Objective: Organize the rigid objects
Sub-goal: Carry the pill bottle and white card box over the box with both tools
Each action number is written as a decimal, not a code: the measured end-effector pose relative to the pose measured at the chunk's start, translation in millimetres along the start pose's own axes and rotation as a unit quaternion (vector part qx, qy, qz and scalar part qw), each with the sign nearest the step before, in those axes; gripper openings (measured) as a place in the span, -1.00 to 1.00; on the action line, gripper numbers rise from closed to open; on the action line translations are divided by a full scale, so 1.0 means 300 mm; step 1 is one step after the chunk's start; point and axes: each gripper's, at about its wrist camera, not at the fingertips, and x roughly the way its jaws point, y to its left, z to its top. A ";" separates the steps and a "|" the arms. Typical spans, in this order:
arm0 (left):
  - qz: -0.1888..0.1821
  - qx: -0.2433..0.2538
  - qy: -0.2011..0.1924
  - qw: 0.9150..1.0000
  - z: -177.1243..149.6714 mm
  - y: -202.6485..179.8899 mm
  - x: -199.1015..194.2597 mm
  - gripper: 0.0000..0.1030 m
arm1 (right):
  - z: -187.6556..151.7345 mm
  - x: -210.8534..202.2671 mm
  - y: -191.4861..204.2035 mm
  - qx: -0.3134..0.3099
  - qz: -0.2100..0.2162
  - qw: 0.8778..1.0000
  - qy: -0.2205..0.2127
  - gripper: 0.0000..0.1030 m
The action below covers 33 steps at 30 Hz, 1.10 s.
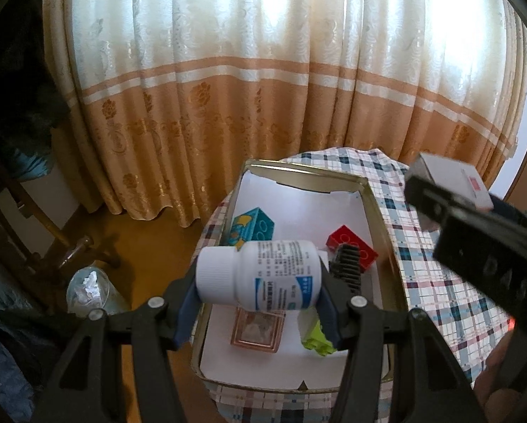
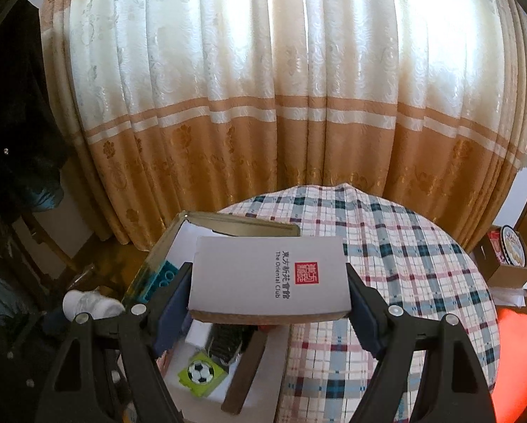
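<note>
My left gripper [image 1: 258,282] is shut on a white pill bottle [image 1: 259,273], held sideways above a gold-rimmed tin box [image 1: 383,225] lined with white paper. Inside the box lie a teal block [image 1: 254,225], a red block [image 1: 351,245], a black comb-like piece [image 1: 348,264], a brown framed tile [image 1: 258,329] and a lime-green block [image 1: 316,340]. My right gripper [image 2: 268,290] is shut on a grey box printed "The Oriental Club" [image 2: 268,275], held above the tin's right edge [image 2: 242,224]. That right gripper also shows at the right in the left wrist view [image 1: 450,190].
The tin sits on a round table with a plaid cloth [image 2: 404,282]. A cream and orange curtain [image 1: 263,88] hangs behind. A wooden chair [image 1: 44,225] and a clear bag [image 1: 87,289] are on the floor at left. A cardboard box [image 2: 506,257] stands at far right.
</note>
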 end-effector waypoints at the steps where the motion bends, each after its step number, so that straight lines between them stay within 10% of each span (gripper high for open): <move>1: 0.001 0.002 0.000 1.000 0.001 -0.002 0.003 0.11 | 0.007 0.006 0.002 -0.001 0.000 1.000 0.000 0.58; 33: 0.022 0.032 0.024 0.999 0.103 -0.071 0.237 0.11 | 0.112 0.464 -0.039 0.054 0.036 0.990 0.125 0.58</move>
